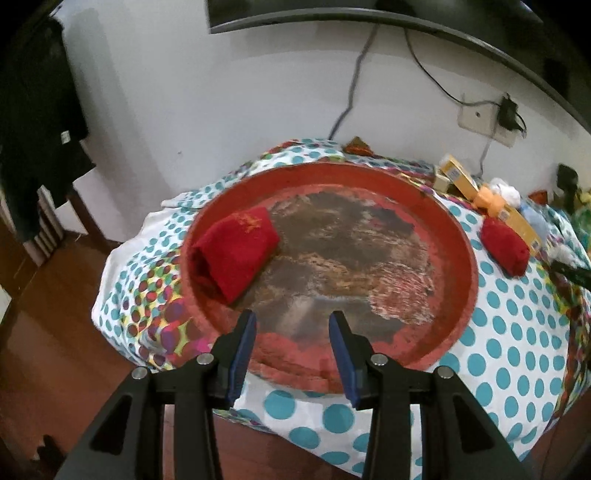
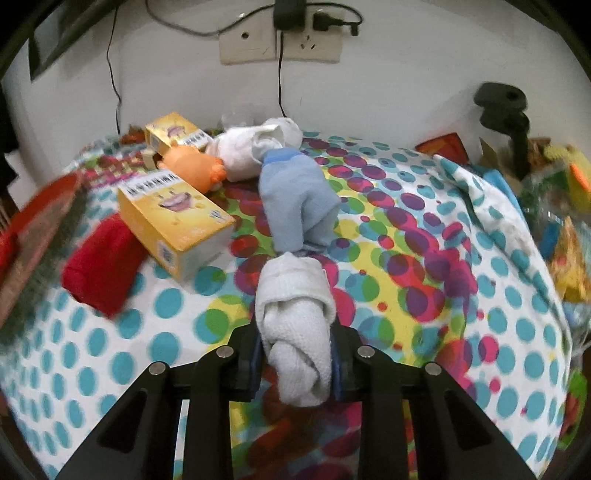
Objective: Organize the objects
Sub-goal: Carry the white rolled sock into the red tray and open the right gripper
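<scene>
Right hand-held gripper [image 2: 295, 354] pinched a soft, ribbed white rolled sock [image 2: 295, 325] between its blue pads, above the dotted cloth [image 2: 461, 295]; left hand-held gripper [image 1: 291, 332] hung spread over the worn round red tray [image 1: 443, 221].

Wall socket plate [image 2: 280, 44] with black plugs, dark screen edge [image 1: 369, 18], polka-dot cloth [image 2: 443, 258], black hanging garment [image 1: 40, 110]

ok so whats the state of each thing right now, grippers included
left gripper: open, empty, over the tray's near rim
right gripper: shut on the white sock roll
red tray: holds one red rolled cloth
second red roll: on the tablecloth beside the tray
blue sock roll: lying on the tablecloth
</scene>
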The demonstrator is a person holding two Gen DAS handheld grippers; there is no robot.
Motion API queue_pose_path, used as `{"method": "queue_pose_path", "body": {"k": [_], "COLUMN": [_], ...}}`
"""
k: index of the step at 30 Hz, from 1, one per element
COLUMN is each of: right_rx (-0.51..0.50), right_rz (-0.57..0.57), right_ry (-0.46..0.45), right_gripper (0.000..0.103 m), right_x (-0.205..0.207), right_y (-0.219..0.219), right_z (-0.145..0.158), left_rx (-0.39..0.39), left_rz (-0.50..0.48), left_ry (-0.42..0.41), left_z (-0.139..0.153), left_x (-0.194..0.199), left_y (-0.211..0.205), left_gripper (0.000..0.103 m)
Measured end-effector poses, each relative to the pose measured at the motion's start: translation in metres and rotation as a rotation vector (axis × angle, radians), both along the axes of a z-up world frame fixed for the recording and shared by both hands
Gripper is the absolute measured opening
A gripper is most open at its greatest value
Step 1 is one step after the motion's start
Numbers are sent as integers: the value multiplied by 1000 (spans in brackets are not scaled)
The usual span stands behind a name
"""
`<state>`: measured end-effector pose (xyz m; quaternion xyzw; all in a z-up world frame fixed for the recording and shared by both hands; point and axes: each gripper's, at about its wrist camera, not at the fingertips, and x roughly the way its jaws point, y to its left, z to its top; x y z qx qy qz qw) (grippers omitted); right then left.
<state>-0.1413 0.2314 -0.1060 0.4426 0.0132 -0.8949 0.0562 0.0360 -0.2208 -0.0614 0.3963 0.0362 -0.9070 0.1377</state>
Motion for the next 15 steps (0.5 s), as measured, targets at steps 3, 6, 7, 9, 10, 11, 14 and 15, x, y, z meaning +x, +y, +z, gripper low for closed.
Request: {"method": "queue_pose_path", "body": {"k": [3,6,7,9,10,11,14,15], "right_rx": [0,-32,-36,-44,-52,-58,-64,-63], "right_rz": [2,21,28,59,72,87,142,157], "right_ry": [15,36,38,44,44,44,42,41], "right_gripper": [26,26,26,26,26,26,26,26], "right_x": [10,20,20,22,23,23,24,24], "right_y": [4,4,-4,-13,-17,-25,-53,-58], "right_z": [11,27,29,36,38,40,42,42], "left_rx": [-2,-17,-16,-7,-1,3,-13,-26], "left_rz": [24,32,29,32,32,31,33,38], "left_ry": [-4,-10,-12,-15,-11,-7,-3,0], "left_z": [-1,-3,-3,-3,-2,-1,1,2], "left_x": [3,6,6,7,8,9,11,12], "left_y": [-8,-11,-11,-14,-16,-17,-18,-17], "left_gripper": [42,42,42,42,42,42,42,42]}}
